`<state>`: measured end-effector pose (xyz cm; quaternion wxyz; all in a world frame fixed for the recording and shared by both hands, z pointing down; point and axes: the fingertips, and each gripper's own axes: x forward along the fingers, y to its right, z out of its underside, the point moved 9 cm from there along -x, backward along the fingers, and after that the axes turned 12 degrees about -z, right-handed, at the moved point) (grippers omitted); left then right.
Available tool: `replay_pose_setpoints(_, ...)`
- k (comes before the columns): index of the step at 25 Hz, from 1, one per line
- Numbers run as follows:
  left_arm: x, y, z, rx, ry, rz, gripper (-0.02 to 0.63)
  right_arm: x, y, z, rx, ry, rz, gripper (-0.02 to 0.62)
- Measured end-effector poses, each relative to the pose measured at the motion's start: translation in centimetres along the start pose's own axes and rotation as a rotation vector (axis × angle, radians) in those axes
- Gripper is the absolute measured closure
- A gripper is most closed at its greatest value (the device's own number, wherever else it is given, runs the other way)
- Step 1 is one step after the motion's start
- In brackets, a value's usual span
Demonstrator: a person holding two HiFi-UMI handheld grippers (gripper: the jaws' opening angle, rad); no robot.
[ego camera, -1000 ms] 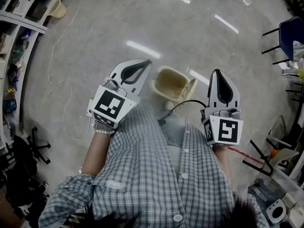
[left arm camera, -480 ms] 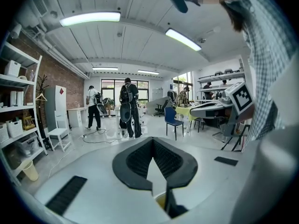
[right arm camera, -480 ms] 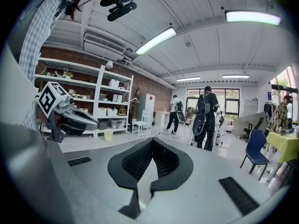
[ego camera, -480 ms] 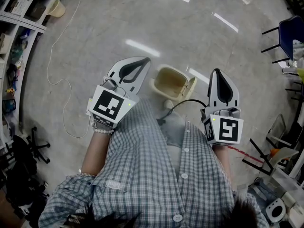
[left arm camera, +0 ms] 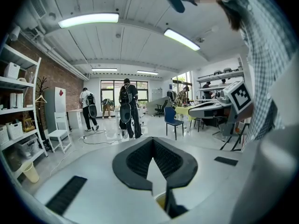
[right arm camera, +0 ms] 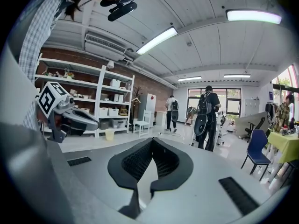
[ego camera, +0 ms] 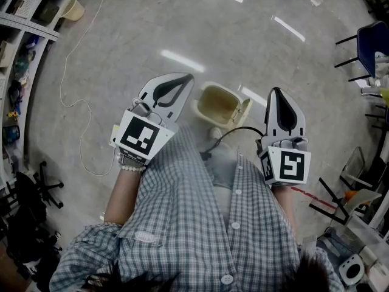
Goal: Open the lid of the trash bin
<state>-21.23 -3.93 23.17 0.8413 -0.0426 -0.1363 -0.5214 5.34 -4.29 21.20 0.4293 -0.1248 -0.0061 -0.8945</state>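
I am seeing the trash bin (ego camera: 208, 95) sitting on the floor at the centre of the head view, just above the person's checked shirt (ego camera: 200, 224). Its lid (ego camera: 245, 111) is standing raised along the bin's right edge, and the pale yellow inside is lying open to the camera.

The left gripper (ego camera: 186, 80) is hanging just to the left of the bin, its tip pointing toward the upper left of the rim; I cannot tell whether it is touching. Its jaws are pressing together with nothing between them, and in the left gripper view (left arm camera: 159, 186) a sliver of the yellow bin is peeking out below them. The right gripper (ego camera: 278, 93) is hovering to the right of the lid, apart from it. Its jaws are also meeting at the tips and holding nothing, as the right gripper view (right arm camera: 140, 186) is showing.

Farther out, a white cable (ego camera: 68, 72) is trailing across the floor at the left, a small bucket (ego camera: 74, 9) is sitting in the upper left corner, and a blue chair (ego camera: 372, 41) is standing at the upper right. In both gripper views people with backpacks (left arm camera: 126, 105) are standing in the middle distance.
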Motion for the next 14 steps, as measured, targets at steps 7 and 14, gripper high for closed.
replay_pose_setpoints(7, -0.03, 0.35, -0.08, 0.003, 0.003, 0.010, 0.601, -0.35, -0.11, 0.22, -0.004, -0.017, -0.004, 0.578)
replay_pose_setpoints(14, 0.30, 0.22, 0.09, -0.003, 0.000, 0.007, 0.601, 0.00, 0.00, 0.27, -0.017, -0.032, -0.006, 0.578)
